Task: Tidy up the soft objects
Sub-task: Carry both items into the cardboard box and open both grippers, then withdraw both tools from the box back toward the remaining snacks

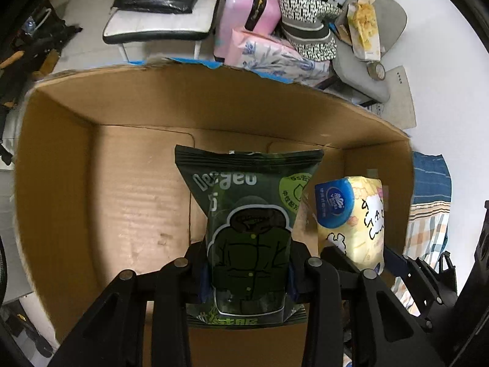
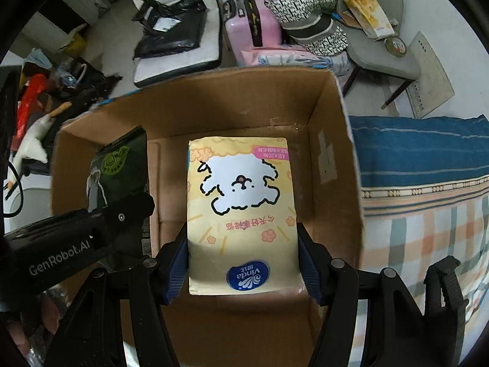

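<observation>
My left gripper (image 1: 247, 278) clamps the green pouch (image 1: 249, 232), my right gripper (image 2: 243, 263) the yellow tissue pack (image 2: 241, 211) — both over the cardboard box (image 2: 214, 107). Light, squashy, slick film; I'd grip mid-body.

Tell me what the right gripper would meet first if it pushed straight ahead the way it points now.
The right gripper, shut on the yellow tissue pack, points down into the cardboard box. The pack would probably touch the box floor first; depth is unclear.

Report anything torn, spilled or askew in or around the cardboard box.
The brown cardboard box has a ragged far rim with torn blue tape. The dark green wipes pack and yellow tissue pack look intact, each clamped by a gripper; nothing has spilled.
</observation>
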A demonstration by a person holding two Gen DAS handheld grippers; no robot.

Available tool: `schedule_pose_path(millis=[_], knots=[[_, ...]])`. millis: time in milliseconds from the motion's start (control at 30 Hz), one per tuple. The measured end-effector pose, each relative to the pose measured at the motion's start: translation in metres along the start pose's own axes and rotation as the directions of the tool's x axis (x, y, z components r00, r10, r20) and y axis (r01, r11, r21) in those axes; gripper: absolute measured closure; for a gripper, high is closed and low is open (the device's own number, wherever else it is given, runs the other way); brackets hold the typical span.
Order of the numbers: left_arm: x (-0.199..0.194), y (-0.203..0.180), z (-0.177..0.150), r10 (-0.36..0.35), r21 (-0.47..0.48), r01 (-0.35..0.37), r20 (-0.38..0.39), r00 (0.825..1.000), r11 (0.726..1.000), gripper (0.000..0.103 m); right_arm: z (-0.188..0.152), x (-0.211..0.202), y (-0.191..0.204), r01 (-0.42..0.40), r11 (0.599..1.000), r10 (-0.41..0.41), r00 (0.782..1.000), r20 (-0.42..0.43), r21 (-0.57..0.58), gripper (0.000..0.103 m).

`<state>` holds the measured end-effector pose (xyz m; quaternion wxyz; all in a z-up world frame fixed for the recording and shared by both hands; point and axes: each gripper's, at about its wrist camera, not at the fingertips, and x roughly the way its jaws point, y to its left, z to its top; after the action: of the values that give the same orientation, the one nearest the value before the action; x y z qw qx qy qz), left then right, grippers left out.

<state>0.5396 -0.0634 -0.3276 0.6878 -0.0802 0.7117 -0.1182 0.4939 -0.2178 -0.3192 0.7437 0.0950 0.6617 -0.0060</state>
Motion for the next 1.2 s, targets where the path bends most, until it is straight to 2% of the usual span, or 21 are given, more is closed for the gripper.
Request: schedule_pose_path(millis=[233,333,367,400,533,600,633,700,800,900,1100,1200], knots=[[0.016,0.002,0.012,-0.016,0.018,0.016,-0.026,1.000,1.000,0.068,0.013,0.029,0.003,0.041,0.999,-0.041,0.999,-0.002,-0.022,0.038],[0.020,0.008,0.010,0.011,-0.009,-0.012,-0.054,0.998,1.000,0.067,0.017,0.038,0.002,0.028,0.999,-0.028,1.000,-0.012,-0.017,0.037],[0.022,0.009,0.009,0.014,-0.008,-0.015,-0.065,0.998,1.000,0.065,0.018,0.042,0.002,0.028,0.999,-0.029,0.999,-0.024,-0.019,0.037],[0.022,0.010,0.008,0.019,-0.006,-0.020,-0.066,0.998,1.000,0.056,0.020,0.044,0.003,0.031,0.999,-0.031,0.999,-0.030,-0.022,0.036],[0.011,0.009,0.001,0.065,0.016,-0.065,-0.020,0.998,0.998,0.045,0.017,0.044,0.005,0.042,0.999,-0.043,0.999,-0.031,-0.024,0.034],[0.008,0.009,-0.002,0.079,0.025,-0.079,-0.010,0.997,0.997,0.034,0.015,0.042,0.007,0.053,0.998,-0.054,0.998,-0.027,-0.033,0.031],[0.004,0.012,-0.005,0.089,0.025,-0.089,0.003,0.996,0.996,0.033,0.013,0.040,0.006,0.058,0.998,-0.059,0.998,-0.028,-0.037,0.030],[-0.004,0.015,-0.013,0.107,0.029,-0.108,0.023,0.994,0.994,0.025,0.010,0.034,0.009,0.075,0.996,-0.076,0.997,-0.024,-0.044,0.020],[-0.016,0.020,-0.024,0.134,0.032,-0.136,0.045,0.990,0.990,0.010,0.003,0.024,0.010,0.091,0.994,-0.092,0.996,-0.023,-0.053,0.013],[-0.030,0.021,-0.037,0.162,0.039,-0.166,0.086,0.983,0.985,0.006,-0.008,0.014,0.012,0.089,0.995,-0.091,0.996,-0.024,-0.053,0.001],[-0.064,0.019,-0.068,0.185,0.041,-0.195,0.176,0.967,0.980,0.005,-0.040,-0.013,0.016,0.090,0.995,-0.090,0.996,-0.007,-0.053,0.000],[-0.082,0.016,-0.086,0.198,0.042,-0.213,0.228,0.953,0.976,0.005,-0.059,-0.032,0.021,0.087,0.995,-0.086,0.996,0.011,-0.056,0.000]])
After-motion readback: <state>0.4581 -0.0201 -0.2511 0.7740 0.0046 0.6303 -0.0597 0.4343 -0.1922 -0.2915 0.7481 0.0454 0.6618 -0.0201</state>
